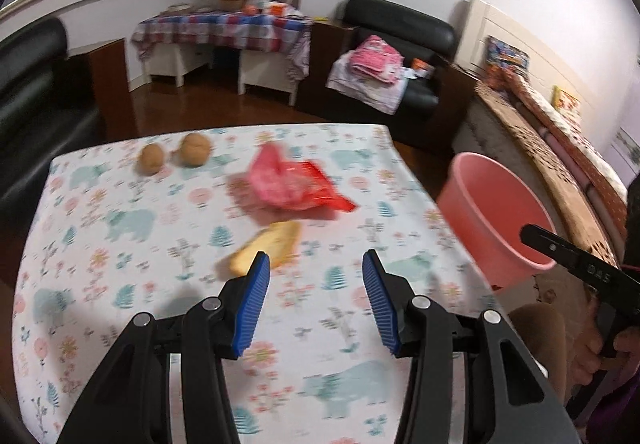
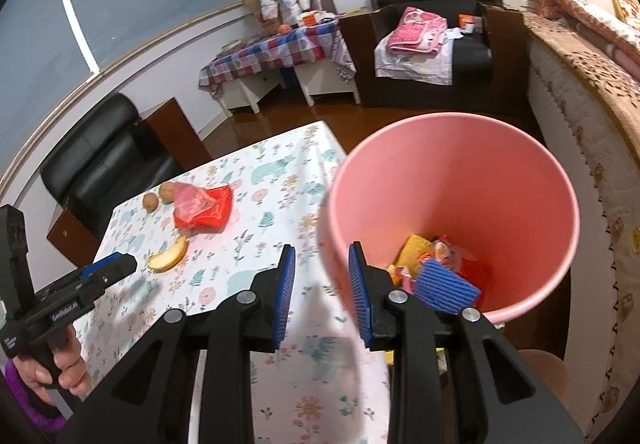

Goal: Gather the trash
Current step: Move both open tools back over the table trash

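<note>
1. Two spread, empty fingers of the left gripper hover over the bread slice; lower squarely around its crust.
2. Right gripper, part-open and empty, hangs at the pink bin; keep clear.

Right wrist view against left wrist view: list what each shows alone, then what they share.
Only the right wrist view looks down into the pink bucket and shows the trash at its bottom, plus the left gripper seen from outside.

Only the left wrist view shows the bucket from the side, its contents hidden, and the right gripper reaching over its rim.

Both show the table, the red bag, the bread piece and two potatoes.
</note>
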`<state>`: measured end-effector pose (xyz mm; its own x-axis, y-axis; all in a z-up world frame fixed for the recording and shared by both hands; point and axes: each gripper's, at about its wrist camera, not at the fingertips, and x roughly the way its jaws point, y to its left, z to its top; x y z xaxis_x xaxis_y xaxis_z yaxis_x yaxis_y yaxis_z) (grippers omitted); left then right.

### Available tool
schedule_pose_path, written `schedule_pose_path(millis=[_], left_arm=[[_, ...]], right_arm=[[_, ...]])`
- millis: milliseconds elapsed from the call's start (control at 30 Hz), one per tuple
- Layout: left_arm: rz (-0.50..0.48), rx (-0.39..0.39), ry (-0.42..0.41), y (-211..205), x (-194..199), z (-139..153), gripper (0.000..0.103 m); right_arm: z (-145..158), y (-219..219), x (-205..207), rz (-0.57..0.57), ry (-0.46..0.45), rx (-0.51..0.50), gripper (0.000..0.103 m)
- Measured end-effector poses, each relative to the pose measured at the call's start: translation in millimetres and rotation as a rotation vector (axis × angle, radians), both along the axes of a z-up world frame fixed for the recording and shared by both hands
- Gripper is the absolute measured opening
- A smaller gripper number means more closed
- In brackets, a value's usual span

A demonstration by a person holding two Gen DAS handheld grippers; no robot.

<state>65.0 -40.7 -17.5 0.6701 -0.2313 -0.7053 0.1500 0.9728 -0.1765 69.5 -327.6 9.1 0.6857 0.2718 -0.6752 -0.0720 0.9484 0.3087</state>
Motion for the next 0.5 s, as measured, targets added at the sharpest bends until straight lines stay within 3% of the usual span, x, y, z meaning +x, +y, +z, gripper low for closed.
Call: schedule_pose_path(millis=[233,500], left_arm=[[0.087,-0.008,0.059,26,11,-19,0.047],[0.114,-0.039,0.118,29,35,-39,0.036]], right_arm=[[-4,18,5,0.052,0.016,-0.007,0.028],[-4,34,13,0.107,0.013,-0.006,0.028]])
